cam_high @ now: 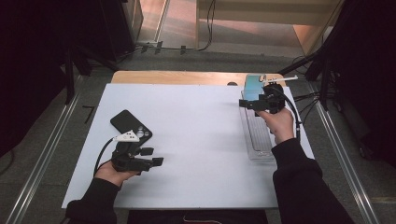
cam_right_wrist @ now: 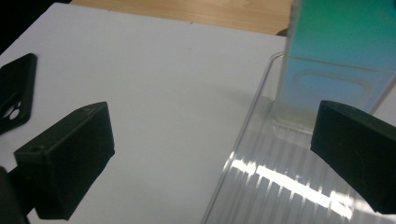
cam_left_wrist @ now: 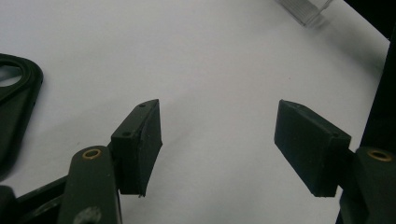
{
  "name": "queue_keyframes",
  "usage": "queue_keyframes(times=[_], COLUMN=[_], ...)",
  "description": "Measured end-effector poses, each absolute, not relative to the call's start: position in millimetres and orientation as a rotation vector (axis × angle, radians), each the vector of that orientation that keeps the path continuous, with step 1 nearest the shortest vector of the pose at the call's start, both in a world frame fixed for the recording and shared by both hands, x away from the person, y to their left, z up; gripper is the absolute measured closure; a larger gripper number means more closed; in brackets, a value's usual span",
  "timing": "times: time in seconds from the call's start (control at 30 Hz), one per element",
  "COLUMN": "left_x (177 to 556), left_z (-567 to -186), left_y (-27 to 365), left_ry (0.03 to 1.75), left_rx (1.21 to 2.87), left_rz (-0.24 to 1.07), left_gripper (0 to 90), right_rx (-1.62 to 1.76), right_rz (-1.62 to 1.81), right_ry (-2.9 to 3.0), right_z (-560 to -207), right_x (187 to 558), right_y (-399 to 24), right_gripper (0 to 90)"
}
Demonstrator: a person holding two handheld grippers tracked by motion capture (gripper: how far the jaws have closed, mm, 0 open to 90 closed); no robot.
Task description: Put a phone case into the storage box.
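A: Black on white: a dark phone case (cam_high: 131, 126) lies flat on the pale table sheet (cam_high: 196, 140), camera cut-out toward the near side, just beyond the left gripper (cam_high: 158, 157).

B: And that left gripper?

A: Held low over the sheet in the person's left hand (cam_high: 112, 173), pointing toward the table's middle. In the left gripper view its 2 jaws stand well apart with bare sheet between them; released, grasping nothing. The case's rounded edge (cam_left_wrist: 16, 102) sits at that view's left margin, apart from the pads.

B: What is on the other side?

A: A clear plastic tray (cam_high: 256, 135), long and ribbed, runs along the sheet's right edge. At its far end a blue-green phone (cam_high: 254, 87) stands upright in the tray, leaning slightly.

B: Where is the right gripper?

A: The right gripper (cam_high: 246, 103) hangs above the tray's far half, raised in the right hand (cam_high: 279, 123), dark sleeve (cam_high: 303, 186) trailing to the bottom edge. In the right gripper view its jaws are spread wide: 1 over the sheet, 1 over the tray's ribbed floor (cam_right_wrist: 280, 182). The phone (cam_right_wrist: 341, 60) rises ahead of them, untouched. Nothing is between the pads.

B: Beyond the sheet?

A: A strip of bare wood tabletop (cam_high: 187, 77) shows at the far edge.
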State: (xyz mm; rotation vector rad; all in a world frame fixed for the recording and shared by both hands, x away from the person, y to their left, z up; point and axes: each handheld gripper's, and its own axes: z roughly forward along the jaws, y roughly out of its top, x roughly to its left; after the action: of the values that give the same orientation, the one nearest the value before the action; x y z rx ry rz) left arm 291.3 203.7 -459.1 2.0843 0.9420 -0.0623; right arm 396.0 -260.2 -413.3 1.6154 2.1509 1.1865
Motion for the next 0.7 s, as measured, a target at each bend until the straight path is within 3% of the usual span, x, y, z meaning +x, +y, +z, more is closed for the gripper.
queue_keyframes(times=[0.23,0.3,0.43,0.5,0.7], left_x=[294,296,299,300,299], left_z=[-458,-456,-454,-454,-454], left_y=[205,204,206,206,206], left_ry=[0.935,0.932,0.923,0.927,0.932], left_rx=[2.085,2.079,2.049,2.053,2.065], left_rz=[-0.07,-0.077,-0.099,-0.098,-0.088], left_gripper=[32.0,32.0,31.9,31.9,31.9], right_rx=[1.552,1.531,1.502,1.482,1.407], right_rz=[1.266,1.263,1.273,1.293,1.297], right_ry=[2.224,2.231,2.27,2.289,2.393], right_z=[-410,-408,-408,-408,-413], right_x=[374,367,356,351,337], right_y=[-248,-245,-238,-235,-226], right_gripper=[0.0,6.2,6.6,13.7,19.0])
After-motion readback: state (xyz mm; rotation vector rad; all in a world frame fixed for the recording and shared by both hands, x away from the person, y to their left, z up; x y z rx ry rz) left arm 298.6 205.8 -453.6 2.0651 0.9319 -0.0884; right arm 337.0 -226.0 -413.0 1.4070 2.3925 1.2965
